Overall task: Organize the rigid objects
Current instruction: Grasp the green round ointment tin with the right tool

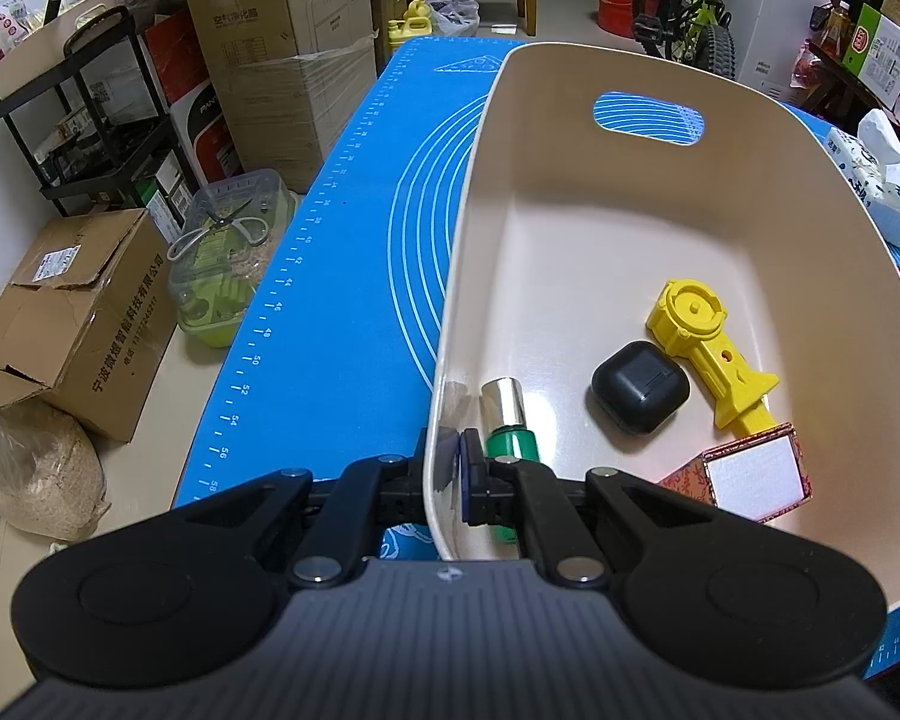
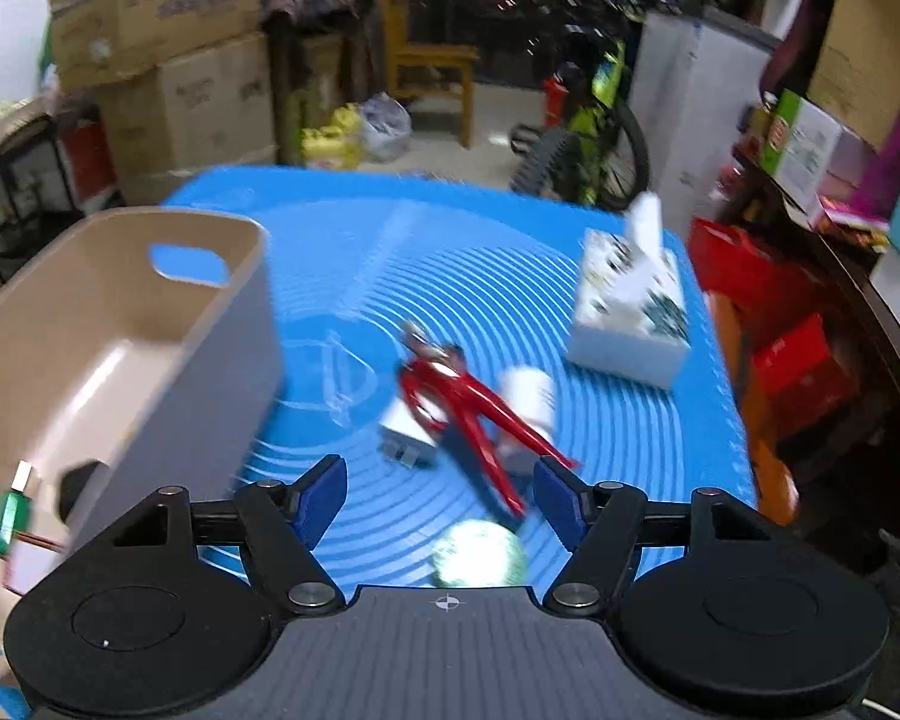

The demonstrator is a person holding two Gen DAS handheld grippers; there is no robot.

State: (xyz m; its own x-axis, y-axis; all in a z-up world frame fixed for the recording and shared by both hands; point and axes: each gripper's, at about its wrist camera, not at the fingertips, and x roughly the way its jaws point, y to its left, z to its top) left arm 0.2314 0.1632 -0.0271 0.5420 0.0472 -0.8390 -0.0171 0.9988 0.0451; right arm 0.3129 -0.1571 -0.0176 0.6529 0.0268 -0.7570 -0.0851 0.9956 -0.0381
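My left gripper (image 1: 455,461) is shut on the near left wall of a beige bin (image 1: 468,252) that stands on the blue mat. In the bin lie a green and silver cylinder (image 1: 507,417), a black case (image 1: 639,387), a yellow plastic tool (image 1: 711,348) and a small red-edged box (image 1: 750,477). My right gripper (image 2: 438,489) is open and empty above the mat. Ahead of it lie red pliers (image 2: 468,402), a white plug adapter (image 2: 405,429), a white bottle (image 2: 528,405) and a pale green ball (image 2: 479,553). The bin (image 2: 150,324) is to its left.
A tissue box (image 2: 630,312) stands at the mat's far right. Cardboard boxes (image 1: 282,54), a black shelf, a clear container (image 1: 228,264) and a sack are on the floor to the left. A bicycle (image 2: 594,138) and a wooden chair (image 2: 429,66) are beyond the table.
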